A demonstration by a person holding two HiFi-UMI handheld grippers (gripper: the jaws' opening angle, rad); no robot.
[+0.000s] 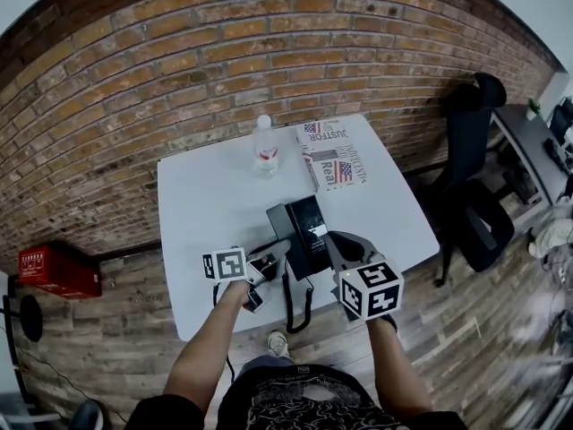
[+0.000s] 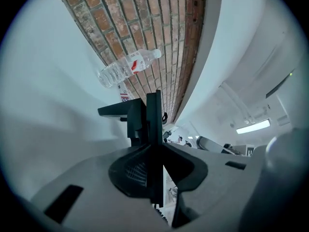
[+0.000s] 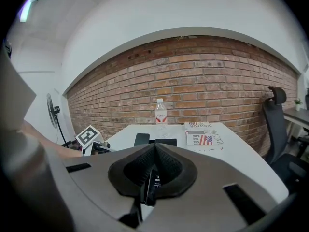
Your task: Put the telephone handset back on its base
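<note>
The black telephone base (image 1: 300, 222) stands near the front of the white table (image 1: 206, 204). Its coiled cord (image 1: 295, 312) hangs over the front edge. My left gripper (image 1: 269, 262) comes in from the base's left, rolled on its side. In the left gripper view its jaws (image 2: 154, 146) are shut on a thin black piece, the handset (image 2: 153, 115) seen edge-on. My right gripper (image 1: 336, 243) sits at the base's right edge with its tips together (image 3: 155, 146). A black part with white print shows in the hollow behind those tips. The base (image 3: 166, 142) lies just beyond them.
A water bottle (image 1: 265, 146) stands at the back middle of the table, with newspapers (image 1: 333, 155) to its right. A brick wall runs behind. A black office chair (image 1: 470, 177) stands to the right, and a red box (image 1: 58, 271) sits on the floor at the left.
</note>
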